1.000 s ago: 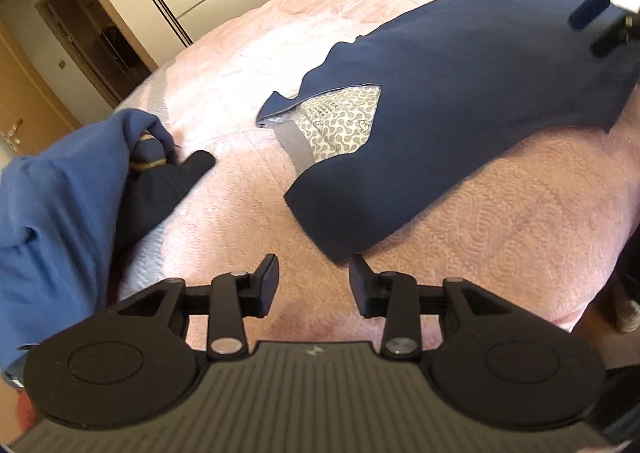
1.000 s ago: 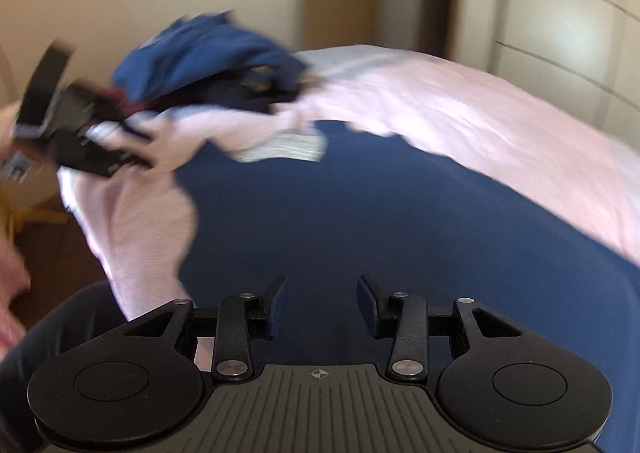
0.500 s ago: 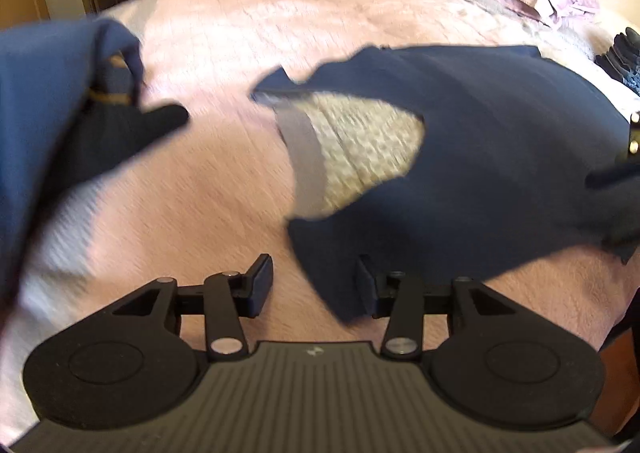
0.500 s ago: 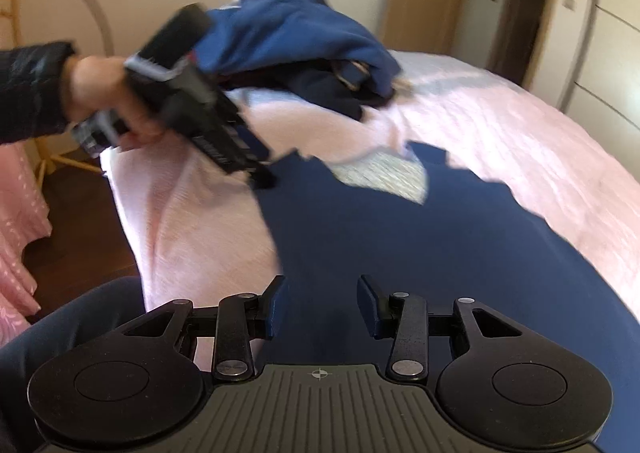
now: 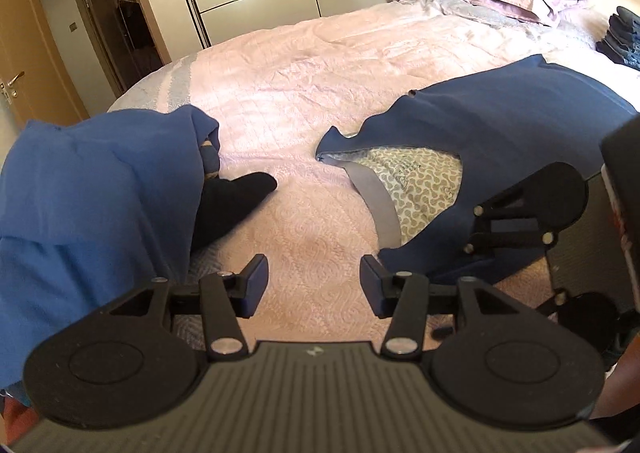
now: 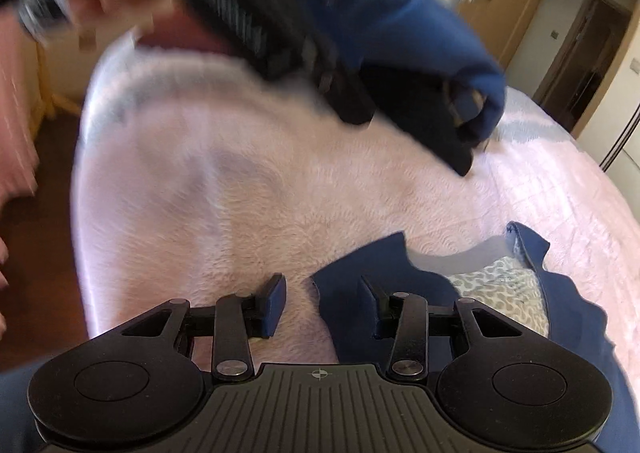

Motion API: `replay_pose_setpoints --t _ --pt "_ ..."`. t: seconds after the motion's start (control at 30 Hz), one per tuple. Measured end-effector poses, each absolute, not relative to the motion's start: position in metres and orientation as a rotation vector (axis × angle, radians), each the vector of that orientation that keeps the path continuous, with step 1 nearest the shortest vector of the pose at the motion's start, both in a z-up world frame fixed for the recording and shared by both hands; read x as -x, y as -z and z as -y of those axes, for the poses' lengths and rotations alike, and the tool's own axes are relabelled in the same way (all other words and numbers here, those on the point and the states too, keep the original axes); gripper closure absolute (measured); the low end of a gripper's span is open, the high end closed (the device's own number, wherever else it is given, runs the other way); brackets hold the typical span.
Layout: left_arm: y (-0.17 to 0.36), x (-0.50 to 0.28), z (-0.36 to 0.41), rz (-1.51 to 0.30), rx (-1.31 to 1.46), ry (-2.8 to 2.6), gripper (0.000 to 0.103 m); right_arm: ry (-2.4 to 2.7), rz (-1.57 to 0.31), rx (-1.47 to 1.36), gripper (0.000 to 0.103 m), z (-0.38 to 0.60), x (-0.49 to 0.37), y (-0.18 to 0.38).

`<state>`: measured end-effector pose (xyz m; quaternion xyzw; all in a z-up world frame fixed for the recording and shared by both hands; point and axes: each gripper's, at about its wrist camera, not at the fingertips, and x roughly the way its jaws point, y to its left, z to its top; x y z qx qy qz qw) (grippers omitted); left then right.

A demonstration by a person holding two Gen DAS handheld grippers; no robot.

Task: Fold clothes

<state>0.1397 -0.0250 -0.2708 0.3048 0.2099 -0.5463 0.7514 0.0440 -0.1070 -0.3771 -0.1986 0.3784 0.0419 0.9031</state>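
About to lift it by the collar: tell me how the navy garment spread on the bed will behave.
The navy garment lies flat with wavy edges, so it is probably floppy and will drape from any pinch. It looks thin, likely light. On the quilted pink bedspread it may drag rather than slide.

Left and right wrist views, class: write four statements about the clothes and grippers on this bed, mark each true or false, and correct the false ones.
1. The navy garment lies spread on the pink bedspread. True.
2. The left gripper is shut on the garment. False: it is open and holds nothing.
3. A bright blue garment lies bunched beside a black piece. True.
4. The right gripper is shut. False: it is open, near the navy garment's edge.
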Motion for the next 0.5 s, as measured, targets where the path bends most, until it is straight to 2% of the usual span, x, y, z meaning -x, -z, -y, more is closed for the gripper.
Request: replay_pose_setpoints --t 0.23,0.27,0.3,0.5 --pt "0.276 -0.142 0.028 -0.423 -0.710 1.188 0.057 -0.044 -0.725 0.641 0.061 0.096 -0.049 0.398" --pt "0.275 -0.140 0.030 -0.398 -0.732 1.191 0.057 -0.032 -0.712 0.630 0.086 0.100 -0.048 0.395" --pt "0.273 -0.139 0.032 -0.372 -0.755 1.193 0.057 -0.021 -0.694 0.618 0.101 0.104 -0.046 0.391" --pt "0.273 -0.132 0.075 -0.165 -0.995 1.188 0.051 0.017 -0.519 0.315 0.100 0.155 -0.011 0.329"
